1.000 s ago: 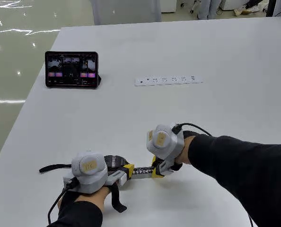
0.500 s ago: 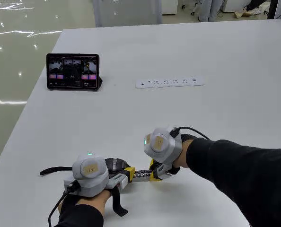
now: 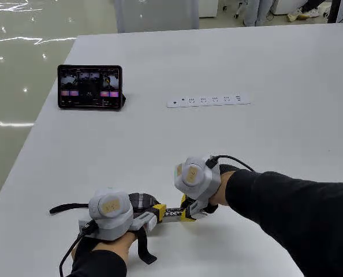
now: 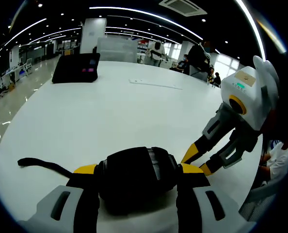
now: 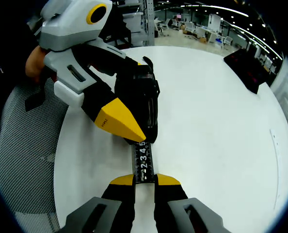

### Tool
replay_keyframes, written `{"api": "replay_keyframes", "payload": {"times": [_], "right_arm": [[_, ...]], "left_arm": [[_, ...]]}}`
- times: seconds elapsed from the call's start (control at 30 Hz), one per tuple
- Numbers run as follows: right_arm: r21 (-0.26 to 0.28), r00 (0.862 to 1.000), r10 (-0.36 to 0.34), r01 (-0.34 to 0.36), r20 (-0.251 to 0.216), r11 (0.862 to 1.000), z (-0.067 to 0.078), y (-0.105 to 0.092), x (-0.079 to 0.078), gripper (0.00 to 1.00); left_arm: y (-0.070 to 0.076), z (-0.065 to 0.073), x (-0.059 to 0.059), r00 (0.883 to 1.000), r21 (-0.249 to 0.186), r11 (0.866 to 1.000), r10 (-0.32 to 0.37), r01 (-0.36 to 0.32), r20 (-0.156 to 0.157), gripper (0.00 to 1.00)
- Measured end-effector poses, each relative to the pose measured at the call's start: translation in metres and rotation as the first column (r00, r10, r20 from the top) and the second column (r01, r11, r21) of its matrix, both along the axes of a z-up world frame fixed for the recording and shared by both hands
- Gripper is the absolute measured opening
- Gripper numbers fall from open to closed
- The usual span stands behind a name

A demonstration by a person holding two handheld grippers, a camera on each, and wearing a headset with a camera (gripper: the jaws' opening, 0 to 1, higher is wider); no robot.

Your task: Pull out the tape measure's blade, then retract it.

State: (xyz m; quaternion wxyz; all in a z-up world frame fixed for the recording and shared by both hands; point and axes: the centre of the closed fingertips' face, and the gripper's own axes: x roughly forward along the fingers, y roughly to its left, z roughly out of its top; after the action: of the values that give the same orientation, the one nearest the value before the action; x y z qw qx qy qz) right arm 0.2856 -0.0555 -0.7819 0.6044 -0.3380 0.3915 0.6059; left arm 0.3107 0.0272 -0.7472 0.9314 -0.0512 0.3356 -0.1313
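Observation:
A black tape measure (image 3: 140, 201) lies near the front of the white table (image 3: 229, 57), its strap (image 3: 64, 206) trailing left. My left gripper (image 3: 151, 213) is shut on its body, which sits between the yellow-tipped jaws in the left gripper view (image 4: 136, 177). A short length of blade (image 3: 171, 213) sticks out to the right. The right gripper (image 3: 186, 215) is shut on the blade's end. Numbers show on the blade (image 5: 144, 162) in the right gripper view, running from my right gripper (image 5: 145, 180) to the case (image 5: 146, 104), with the left gripper (image 5: 86, 63) behind it.
A dark tablet (image 3: 89, 86) stands at the far left of the table, close to the left edge. A white power strip (image 3: 208, 100) lies further back in the middle. Shiny floor runs beyond the left edge. People stand in the background (image 4: 200, 58).
The right gripper has moved left toward the tape measure's case, and the exposed blade has grown shorter. The left gripper has held its place on the case.

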Motion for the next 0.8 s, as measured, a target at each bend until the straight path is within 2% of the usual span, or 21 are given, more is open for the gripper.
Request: {"api": "replay_keyframes", "payload": {"times": [0.8], "right_arm": [[0.034,1.000,-0.004,0.004,0.004,0.999,0.000,0.016,0.000,0.11]], "left_arm": [[0.001,0.000,0.000,1.000,-0.005,1.000,-0.001,0.001,-0.004,0.60]]}}
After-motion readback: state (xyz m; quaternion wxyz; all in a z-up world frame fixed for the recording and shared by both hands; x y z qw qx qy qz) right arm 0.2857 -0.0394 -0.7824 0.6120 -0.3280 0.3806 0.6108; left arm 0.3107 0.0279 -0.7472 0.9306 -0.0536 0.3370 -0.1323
